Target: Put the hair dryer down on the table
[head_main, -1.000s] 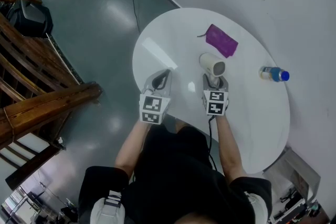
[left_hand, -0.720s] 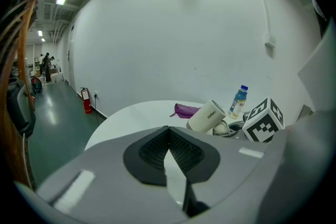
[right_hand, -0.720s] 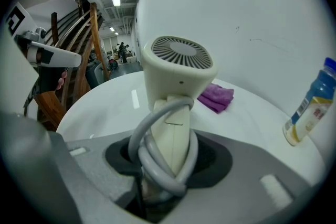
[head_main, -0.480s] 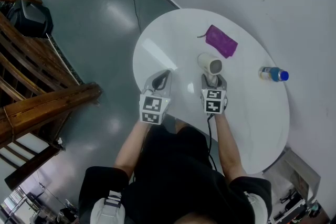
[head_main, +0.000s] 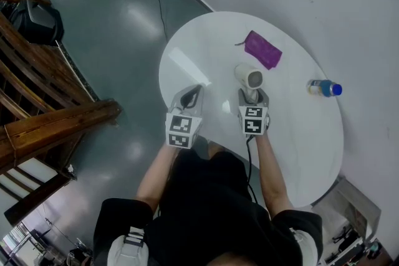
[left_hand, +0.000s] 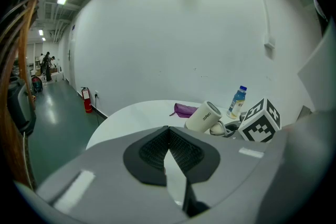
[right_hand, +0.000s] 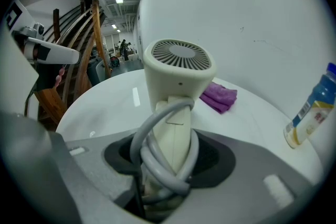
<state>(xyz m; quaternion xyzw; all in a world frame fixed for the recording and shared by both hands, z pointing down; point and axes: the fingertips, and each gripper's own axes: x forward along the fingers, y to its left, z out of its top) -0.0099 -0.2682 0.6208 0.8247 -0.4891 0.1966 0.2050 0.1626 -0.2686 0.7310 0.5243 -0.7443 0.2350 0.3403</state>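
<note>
The bare left forearm [head_main: 159, 166] and bare right forearm [head_main: 268, 166] reach forward side by side. The grey left gripper [head_main: 194, 89] with its black-and-white marker cube has its fingers [left_hand: 157, 150] pressed together on nothing. The matching right gripper [head_main: 252, 94] is opening, its fingers flanking the cord-wrapped handle of the cream plastic hair dryer [head_main: 250, 78].

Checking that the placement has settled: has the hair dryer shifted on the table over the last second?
Yes, but only slightly: the hair dryer has edged left, away from the bottle, which has stayed put on the table.
</note>
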